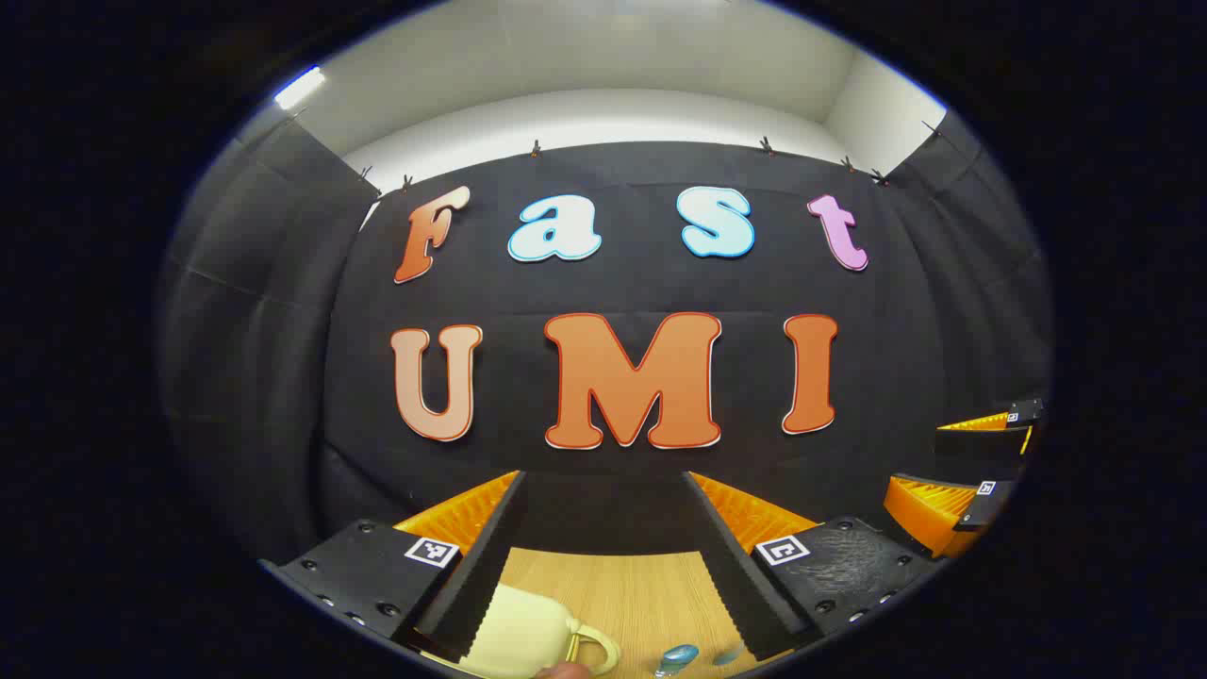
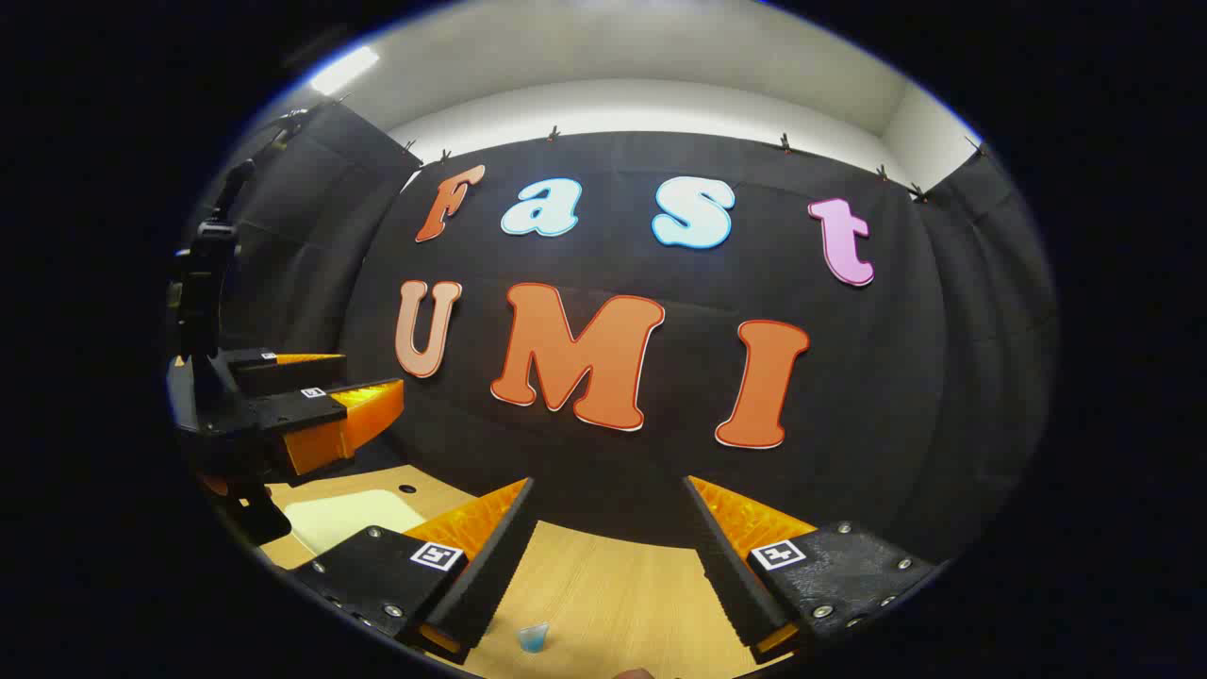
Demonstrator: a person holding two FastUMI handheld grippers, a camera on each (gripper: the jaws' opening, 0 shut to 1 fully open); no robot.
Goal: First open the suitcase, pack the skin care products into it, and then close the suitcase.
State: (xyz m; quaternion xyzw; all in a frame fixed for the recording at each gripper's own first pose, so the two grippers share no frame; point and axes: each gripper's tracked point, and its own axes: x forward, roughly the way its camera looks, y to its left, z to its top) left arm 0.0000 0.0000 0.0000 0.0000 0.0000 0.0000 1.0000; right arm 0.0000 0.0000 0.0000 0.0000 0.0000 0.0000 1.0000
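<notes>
We hold both tongs above the wooden surface (image 1: 613, 589), facing the booth wall. The left tongs (image 1: 608, 556) stand wide, nothing between the fingers; the right tongs (image 2: 608, 556) likewise stand wide and empty. The pale, smooth-shelled suitcase (image 1: 523, 632) with its looped handle lies closed at the near edge, below the left tongs. A small translucent blue skin care product (image 1: 677, 657) rests just beside it, with open wood grain beyond
</notes>
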